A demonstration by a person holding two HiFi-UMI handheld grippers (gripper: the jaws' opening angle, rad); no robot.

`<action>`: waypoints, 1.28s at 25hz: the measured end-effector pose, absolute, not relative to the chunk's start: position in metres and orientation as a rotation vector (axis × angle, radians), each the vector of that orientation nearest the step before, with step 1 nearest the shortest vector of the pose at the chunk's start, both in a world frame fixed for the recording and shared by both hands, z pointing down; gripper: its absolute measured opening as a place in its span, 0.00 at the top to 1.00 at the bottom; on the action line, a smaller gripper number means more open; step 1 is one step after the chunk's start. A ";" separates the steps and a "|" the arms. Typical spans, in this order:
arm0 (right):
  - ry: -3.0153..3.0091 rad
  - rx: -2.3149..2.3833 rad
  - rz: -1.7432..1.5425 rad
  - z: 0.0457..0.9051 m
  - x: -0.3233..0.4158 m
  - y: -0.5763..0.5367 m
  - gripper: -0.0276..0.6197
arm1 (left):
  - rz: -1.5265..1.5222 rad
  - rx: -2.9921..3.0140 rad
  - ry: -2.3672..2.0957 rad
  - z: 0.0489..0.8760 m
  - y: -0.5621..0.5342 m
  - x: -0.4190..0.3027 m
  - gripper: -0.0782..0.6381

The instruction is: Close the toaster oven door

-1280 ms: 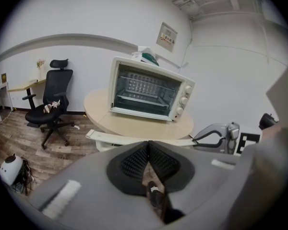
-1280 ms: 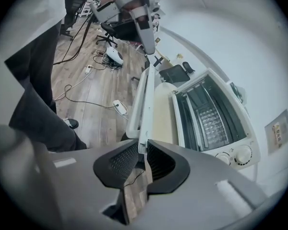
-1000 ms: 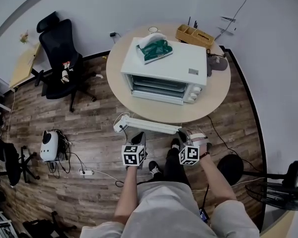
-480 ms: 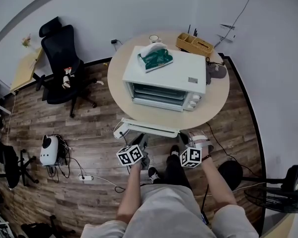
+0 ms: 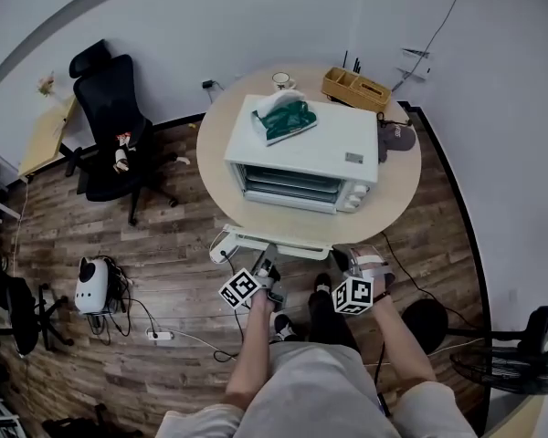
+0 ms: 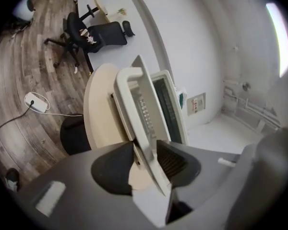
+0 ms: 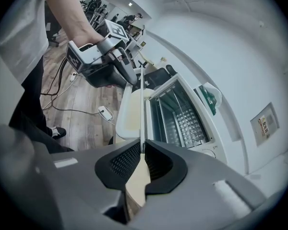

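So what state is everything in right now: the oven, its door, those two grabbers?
Toaster oven: nothing on its rack.
Oven door: open, hinged down.
Left gripper: fingers have just been opening, door's edge loose between them.
Right gripper: fingers shut on the door's edge.

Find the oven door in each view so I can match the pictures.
Head view: oven door hangs open, centre, at the table's near edge.
Left gripper view: oven door centre, a tilted white slab.
Right gripper view: oven door centre, a thin upright edge.
Shared landmark: green pack on the oven.
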State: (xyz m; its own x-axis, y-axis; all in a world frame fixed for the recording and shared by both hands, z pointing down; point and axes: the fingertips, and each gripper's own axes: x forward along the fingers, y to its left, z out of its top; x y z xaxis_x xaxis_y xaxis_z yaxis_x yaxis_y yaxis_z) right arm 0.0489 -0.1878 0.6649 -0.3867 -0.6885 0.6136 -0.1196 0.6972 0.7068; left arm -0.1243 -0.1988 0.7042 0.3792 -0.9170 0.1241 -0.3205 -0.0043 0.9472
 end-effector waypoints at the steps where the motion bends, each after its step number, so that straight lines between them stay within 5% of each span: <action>1: -1.901 0.639 -0.699 0.663 0.048 -0.190 0.91 | -0.710 1.534 -1.143 0.705 -0.201 -0.125 0.65; 32: -1.971 0.936 -0.429 0.620 0.058 -0.220 0.90 | -1.086 1.405 -1.083 0.667 -0.236 -0.127 0.65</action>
State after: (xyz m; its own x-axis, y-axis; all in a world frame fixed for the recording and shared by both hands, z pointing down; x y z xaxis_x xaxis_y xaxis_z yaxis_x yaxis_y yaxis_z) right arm 0.0580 -0.2198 0.6203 -0.3227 -0.7528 0.5737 -0.4465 0.6555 0.6090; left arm -0.1270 -0.2356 0.6671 0.1912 -0.9790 -0.0701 -0.0669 -0.0842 0.9942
